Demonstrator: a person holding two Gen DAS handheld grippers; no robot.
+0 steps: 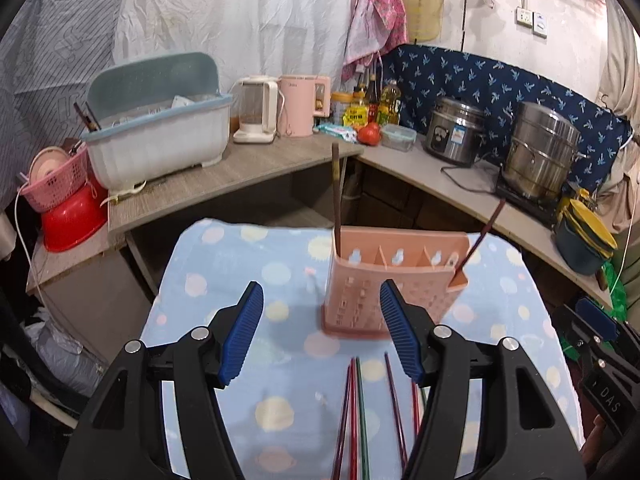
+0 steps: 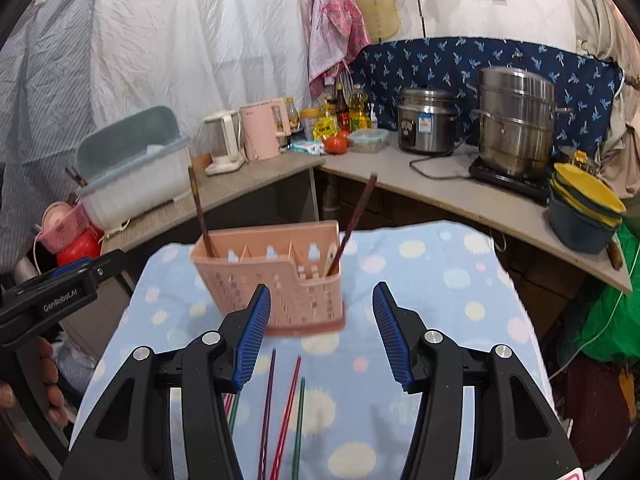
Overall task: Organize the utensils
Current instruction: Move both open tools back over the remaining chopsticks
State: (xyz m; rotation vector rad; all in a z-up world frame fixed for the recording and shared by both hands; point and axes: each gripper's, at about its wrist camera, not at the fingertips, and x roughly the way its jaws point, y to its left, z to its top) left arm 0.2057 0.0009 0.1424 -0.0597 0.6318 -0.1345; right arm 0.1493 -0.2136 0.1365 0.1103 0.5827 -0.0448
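A pink slotted utensil holder [image 1: 394, 284] stands on a blue spotted cloth [image 1: 256, 264]. One brown chopstick [image 1: 336, 196] stands in its left end and one dark red chopstick [image 1: 480, 240] leans out of its right end. Several coloured chopsticks [image 1: 354, 408] lie on the cloth in front of the holder. My left gripper [image 1: 322, 324] is open and empty, just short of the holder. In the right wrist view the holder [image 2: 276, 276] and loose chopsticks [image 2: 286, 412] show too. My right gripper [image 2: 320, 328] is open and empty, above the loose chopsticks.
A counter runs behind with a dish rack [image 1: 160, 128], kettles [image 1: 298, 106], bottles, a rice cooker [image 1: 454, 130] and a steel pot [image 1: 540, 152]. Stacked bowls [image 2: 586, 208] sit at the right. The left gripper's body [image 2: 52, 292] shows at the left edge.
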